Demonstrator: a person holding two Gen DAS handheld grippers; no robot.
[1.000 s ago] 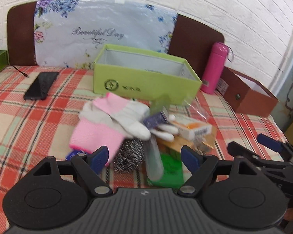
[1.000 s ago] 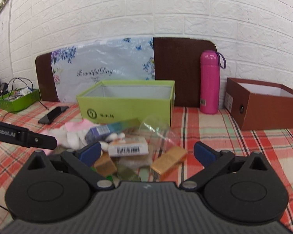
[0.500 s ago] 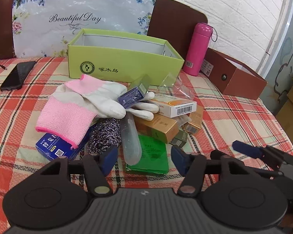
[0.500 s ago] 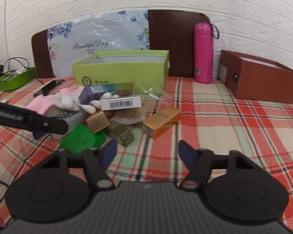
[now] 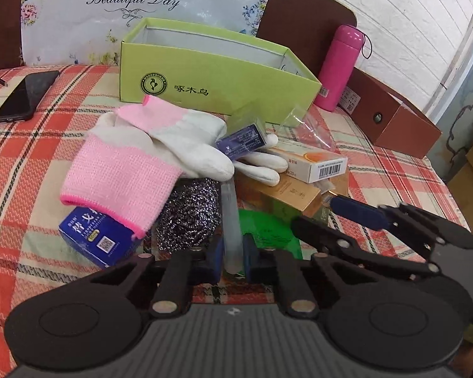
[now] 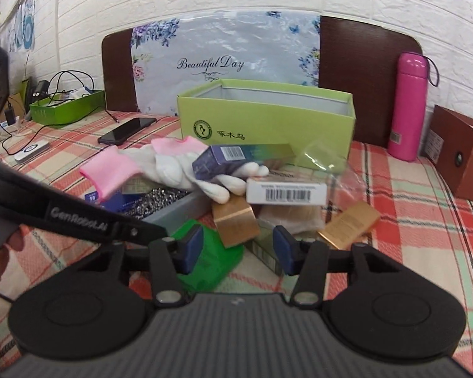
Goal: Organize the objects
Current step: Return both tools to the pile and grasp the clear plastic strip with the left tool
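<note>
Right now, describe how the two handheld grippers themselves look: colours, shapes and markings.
Both match: the left gripper and right gripper have matte black linkage arms, round black discs either side, a ribbed grey body and dark blue fingertip pads. White "GenRobot.AI" lettering runs along the left gripper's side. No cables show.

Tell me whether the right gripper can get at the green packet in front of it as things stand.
Probably yes. The right gripper is open with the green packet lying right at its fingertips. A gold box crowds the packet's far edge, but its near side looks free.
</note>
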